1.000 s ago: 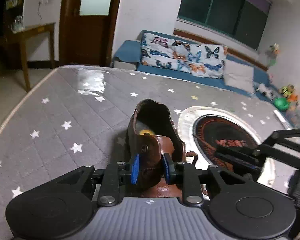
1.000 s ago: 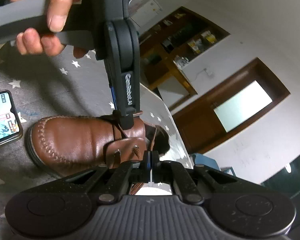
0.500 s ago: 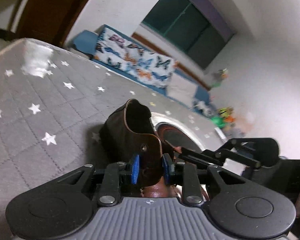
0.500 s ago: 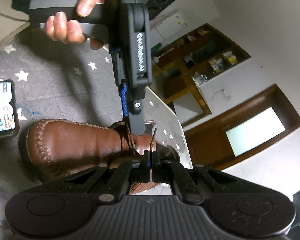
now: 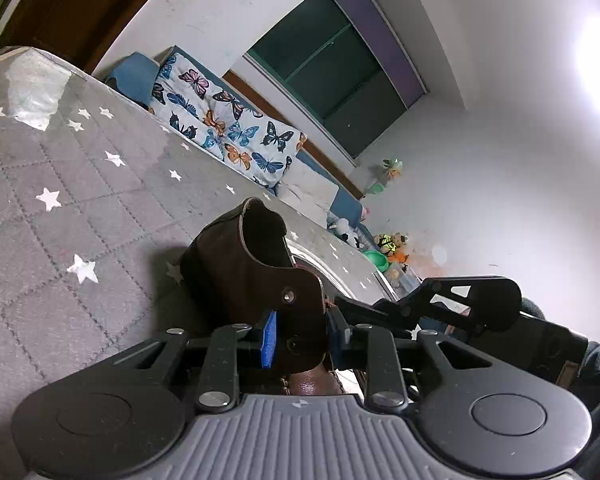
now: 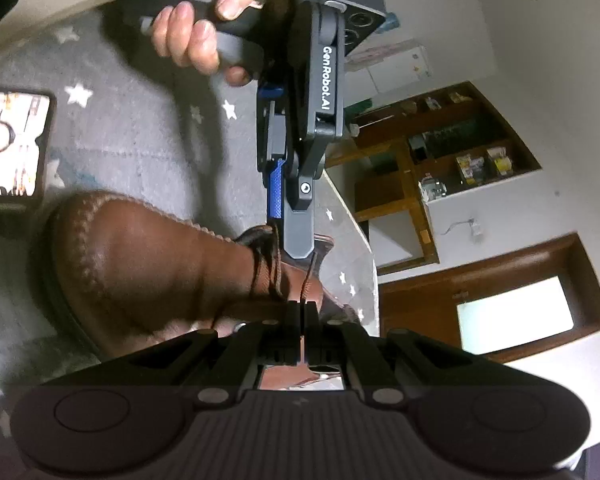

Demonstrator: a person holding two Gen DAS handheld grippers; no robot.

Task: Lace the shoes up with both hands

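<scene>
A brown leather shoe lies on the grey star-patterned table cloth, heel opening facing away in the left wrist view. My left gripper is shut on the shoe's eyelet flap, blue pads on both sides of it. From the right wrist view the shoe shows its toe at left, with the left gripper coming down onto the flap, held by a hand. My right gripper is shut on a thin brown lace that runs up to the laced eyelets. Its fingers reach in beside the flap.
A phone with a lit screen lies on the cloth just beyond the shoe's toe. A round insert sits in the table behind the shoe. A sofa with a butterfly cushion stands past the table's far edge.
Both views have rolled as the hands turned and sank slightly. The left gripper kept its hold on the flap. The right gripper stayed shut on the lace and came closer to the shoe.
</scene>
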